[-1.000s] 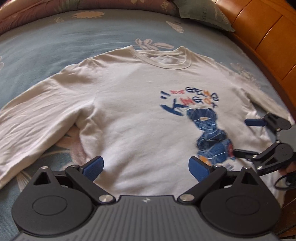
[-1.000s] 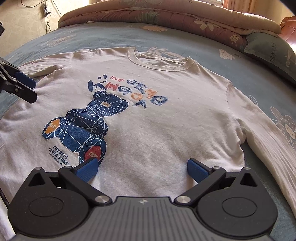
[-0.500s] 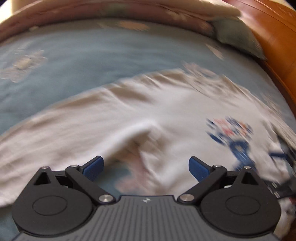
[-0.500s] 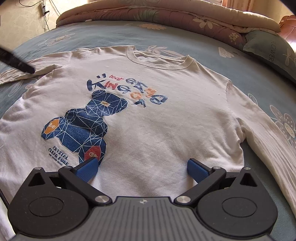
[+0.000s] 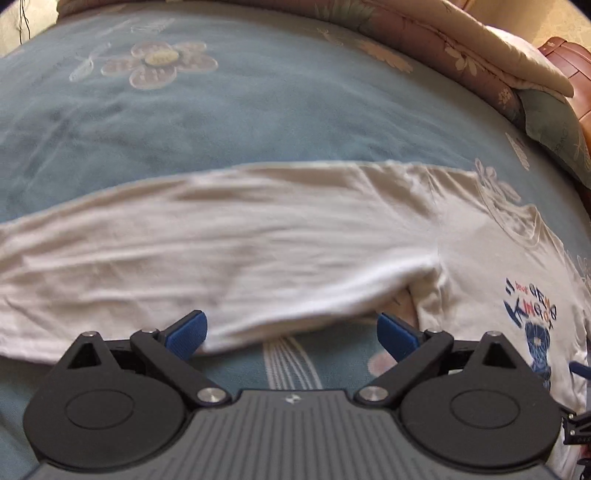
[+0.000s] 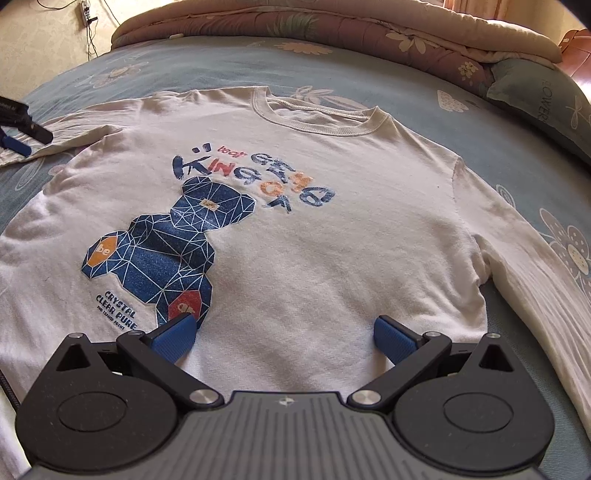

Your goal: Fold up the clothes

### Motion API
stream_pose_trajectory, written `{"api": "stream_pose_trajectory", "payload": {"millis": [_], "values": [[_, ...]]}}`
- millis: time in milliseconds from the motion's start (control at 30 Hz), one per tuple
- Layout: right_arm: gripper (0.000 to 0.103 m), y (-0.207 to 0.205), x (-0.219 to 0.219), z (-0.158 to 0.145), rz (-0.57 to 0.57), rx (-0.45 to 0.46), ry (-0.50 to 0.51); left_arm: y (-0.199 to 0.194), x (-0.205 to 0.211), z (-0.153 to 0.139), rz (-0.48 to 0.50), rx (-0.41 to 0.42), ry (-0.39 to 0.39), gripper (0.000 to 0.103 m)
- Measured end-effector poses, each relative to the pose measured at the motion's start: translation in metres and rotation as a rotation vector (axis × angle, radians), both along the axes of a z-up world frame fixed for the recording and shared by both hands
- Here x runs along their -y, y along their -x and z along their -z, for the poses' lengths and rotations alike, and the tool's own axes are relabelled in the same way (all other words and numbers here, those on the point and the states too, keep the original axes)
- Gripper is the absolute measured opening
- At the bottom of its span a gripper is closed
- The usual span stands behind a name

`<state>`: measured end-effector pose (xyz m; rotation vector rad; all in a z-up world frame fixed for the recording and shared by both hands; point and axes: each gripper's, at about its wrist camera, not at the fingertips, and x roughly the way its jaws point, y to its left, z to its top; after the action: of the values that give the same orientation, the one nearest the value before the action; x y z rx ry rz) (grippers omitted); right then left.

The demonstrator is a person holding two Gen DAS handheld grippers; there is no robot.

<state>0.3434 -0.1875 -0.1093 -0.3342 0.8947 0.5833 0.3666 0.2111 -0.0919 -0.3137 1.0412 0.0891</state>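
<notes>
A white long-sleeved shirt (image 6: 332,229) lies flat, front side up, on a bed with a blue flowered bedspread (image 6: 461,122). On its chest there is a blue bear picture (image 6: 166,254) made of little shapes, with colored letters above it. The left claw (image 5: 291,334) is over the edge of one long sleeve (image 5: 203,258), which stretches out sideways across the bedspread (image 5: 221,110). Its two blue fingers are wide apart and hold nothing; the sleeve's edge lies between and just past them. The right claw (image 6: 282,338) is at the bottom part of the shirt, near the bear's foot. Its blue fingers are also wide apart, with the white cloth lying flat between them, not pinched. In the right view the left claw shows only as dark tips at the far left edge, by the sleeve. At the head of the bed lies a folded brown flowered quilt (image 6: 332,29) and a green pillow (image 6: 535,96) beside it.
</notes>
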Motion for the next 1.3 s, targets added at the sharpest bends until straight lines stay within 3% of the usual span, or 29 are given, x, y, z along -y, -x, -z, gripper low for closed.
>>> {"api": "stream_pose_trajectory", "payload": {"millis": [167, 367, 533, 667, 867, 1033, 1167, 1233, 1300], "values": [[0.103, 0.0, -0.001, 0.0, 0.002, -0.003, 0.007, -0.013, -0.031, 0.004, -0.078, 0.008, -0.003, 0.098], [0.103, -0.003, -0.005, -0.002, 0.01, -0.022, 0.027, 0.024, -0.044, 0.005, -0.101, -0.034, 0.014, 0.098], [0.103, -0.005, -0.007, -0.002, 0.023, -0.039, 0.043, 0.014, -0.071, -0.012, -0.117, 0.037, -0.022, 0.098], [0.103, -0.006, -0.01, -0.002, 0.039, -0.056, 0.059, 0.013, -0.102, 0.006, -0.177, -0.008, -0.001, 0.098], [0.103, -0.009, -0.014, -0.003, 0.076, -0.089, 0.082, 0.057, -0.119, 0.009, -0.185, -0.041, -0.004, 0.098], [0.103, -0.012, -0.017, -0.005, 0.111, -0.118, 0.103, 0.05, -0.144, -0.005, -0.21, 0.02, -0.014, 0.098], [0.103, -0.014, -0.02, -0.006, 0.152, -0.148, 0.123, 0.046, -0.159, 0.013, -0.218, -0.037, -0.027, 0.099], [0.103, -0.021, -0.025, -0.01, 0.206, -0.207, 0.155, 0.049, -0.158, 0.012, -0.194, -0.052, -0.035, 0.099], [0.103, -0.027, -0.035, -0.025, 0.257, -0.2, 0.147, 0.047, -0.156, 0.008, -0.165, -0.065, -0.047, 0.099]]}}
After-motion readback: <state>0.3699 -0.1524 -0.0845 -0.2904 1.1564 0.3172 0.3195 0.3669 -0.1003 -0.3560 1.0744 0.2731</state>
